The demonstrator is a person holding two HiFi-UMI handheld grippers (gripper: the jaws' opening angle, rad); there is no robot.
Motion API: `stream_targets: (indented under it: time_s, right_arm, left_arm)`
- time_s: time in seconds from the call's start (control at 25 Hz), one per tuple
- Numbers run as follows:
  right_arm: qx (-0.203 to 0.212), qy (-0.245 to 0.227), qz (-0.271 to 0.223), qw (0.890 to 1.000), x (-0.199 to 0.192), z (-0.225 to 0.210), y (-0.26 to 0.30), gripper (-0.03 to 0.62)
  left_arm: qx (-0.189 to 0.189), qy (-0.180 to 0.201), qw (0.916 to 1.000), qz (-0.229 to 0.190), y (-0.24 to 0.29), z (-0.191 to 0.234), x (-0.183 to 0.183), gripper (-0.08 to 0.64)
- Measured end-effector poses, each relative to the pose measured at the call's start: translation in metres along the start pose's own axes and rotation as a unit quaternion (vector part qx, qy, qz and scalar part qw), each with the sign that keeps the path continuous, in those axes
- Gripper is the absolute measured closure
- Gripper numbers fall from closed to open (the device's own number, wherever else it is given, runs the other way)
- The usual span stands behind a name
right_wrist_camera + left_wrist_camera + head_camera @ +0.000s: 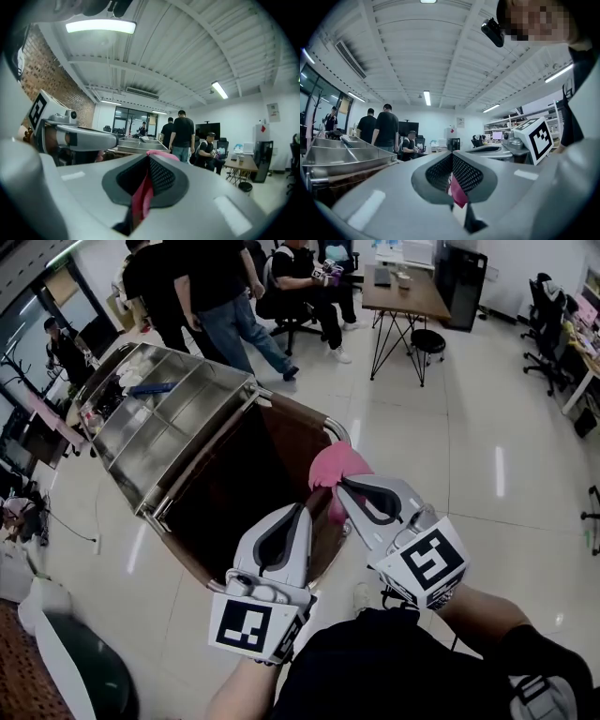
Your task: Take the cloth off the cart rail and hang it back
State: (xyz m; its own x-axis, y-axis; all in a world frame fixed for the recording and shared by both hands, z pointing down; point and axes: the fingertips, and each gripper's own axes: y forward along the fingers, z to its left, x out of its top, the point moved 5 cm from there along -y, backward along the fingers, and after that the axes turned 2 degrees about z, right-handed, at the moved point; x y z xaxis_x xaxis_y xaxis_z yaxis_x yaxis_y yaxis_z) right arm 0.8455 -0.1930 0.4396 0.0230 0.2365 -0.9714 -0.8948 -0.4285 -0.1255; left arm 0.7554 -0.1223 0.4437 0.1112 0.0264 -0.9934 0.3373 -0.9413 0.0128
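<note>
A pink cloth [330,468] is lifted off the cart, bunched above the near corner of the cart rail [337,429]. My right gripper [343,486] is shut on its upper fold; in the right gripper view pink fabric [142,197] runs down between the closed jaws [150,159]. My left gripper [303,510] sits just left of it, close to the cloth's hanging edge. The left gripper view shows a strip of the cloth [457,191] pinched between its closed jaws [452,157]. Both grippers point about level, side by side.
The cart carries steel trays [159,427] and a brown bag [244,493] below the grippers. Several people stand and sit beyond the cart [225,296]. A table [403,292] and a stool [427,338] stand at the back, office chairs [548,324] at the right.
</note>
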Motion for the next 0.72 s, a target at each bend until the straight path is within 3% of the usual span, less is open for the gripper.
stream_targets:
  time_s: [0.2, 0.4, 0.72]
  right_arm:
    - [-0.010, 0.006, -0.007, 1.000, 0.054, 0.069, -0.028, 0.584]
    - [-0.007, -0.031, -0.051, 0.998, 0.094, 0.131, -0.046, 0.584]
    - [-0.004, -0.045, -0.068, 0.997, 0.142, 0.211, -0.086, 0.586]
  left_arm:
    - [-0.003, 0.002, 0.9999, -0.011, -0.076, -0.012, 0.018, 0.560]
    - [-0.005, 0.033, 0.9914, -0.126, -0.135, -0.012, 0.040, 0.560]
    - [-0.009, 0.036, 0.9898, -0.137, -0.215, -0.035, 0.055, 0.560]
